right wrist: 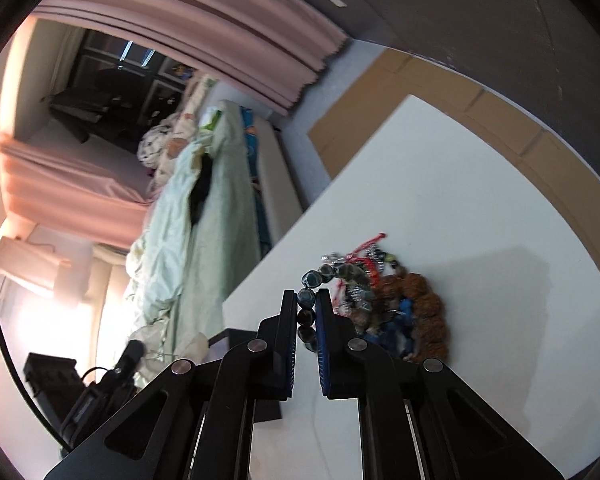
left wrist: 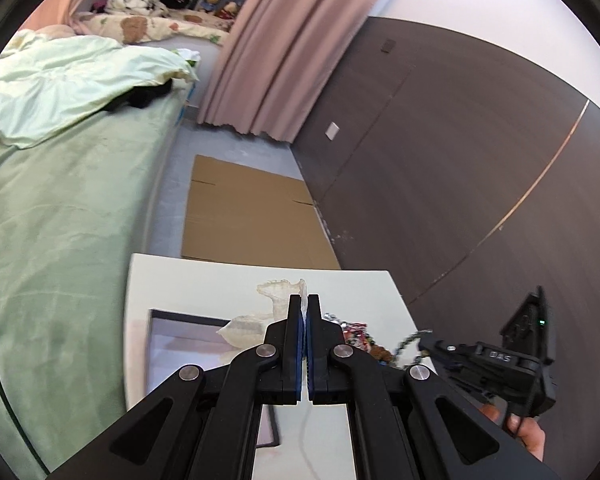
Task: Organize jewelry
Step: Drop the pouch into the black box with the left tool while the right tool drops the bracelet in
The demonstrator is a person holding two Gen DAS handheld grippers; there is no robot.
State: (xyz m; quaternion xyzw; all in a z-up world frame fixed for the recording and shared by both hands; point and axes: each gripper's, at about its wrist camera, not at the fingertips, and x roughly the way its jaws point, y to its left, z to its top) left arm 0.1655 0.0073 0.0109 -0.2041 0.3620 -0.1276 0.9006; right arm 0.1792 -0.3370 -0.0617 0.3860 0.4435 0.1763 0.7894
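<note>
My left gripper [left wrist: 304,304] is shut on the edge of a clear plastic bag [left wrist: 276,300] and holds it above the white table [left wrist: 204,280]. My right gripper [right wrist: 305,300] is shut on a dark blue-grey bead bracelet [right wrist: 310,280], lifting it from a pile of jewelry [right wrist: 396,300] with brown beads, blue pieces and red cord. In the left wrist view the right gripper [left wrist: 424,342] holds the bead string [left wrist: 406,344] beside the pile [left wrist: 360,332].
A black-framed tray [left wrist: 180,340] lies on the table's left part. A green bed [left wrist: 60,200] stands to the left. Flat cardboard [left wrist: 244,212] lies on the floor beyond the table. A dark wall [left wrist: 460,160] is at right, a pink curtain [left wrist: 284,48] behind.
</note>
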